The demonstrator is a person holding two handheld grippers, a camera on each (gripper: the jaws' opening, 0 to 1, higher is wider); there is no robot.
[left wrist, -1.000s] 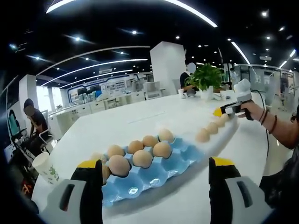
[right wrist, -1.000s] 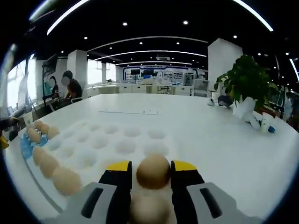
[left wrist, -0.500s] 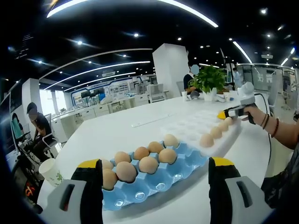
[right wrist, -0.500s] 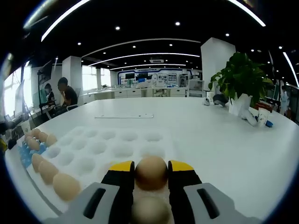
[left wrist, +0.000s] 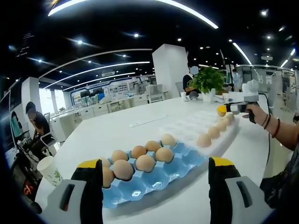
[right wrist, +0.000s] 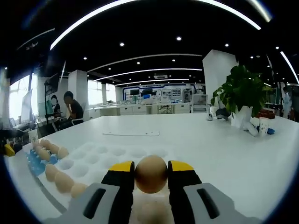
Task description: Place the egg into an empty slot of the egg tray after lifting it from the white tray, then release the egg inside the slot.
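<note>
Now the right gripper [right wrist: 151,173] grasps an egg [right wrist: 151,174] above the white tray [right wrist: 100,156], while the left gripper [left wrist: 156,173] hangs released near the blue egg tray [left wrist: 154,176].

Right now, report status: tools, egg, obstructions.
Right tool shut on the brown egg, above the white plastic tray. Left tool open, empty. Blue egg tray: near slots free.
</note>
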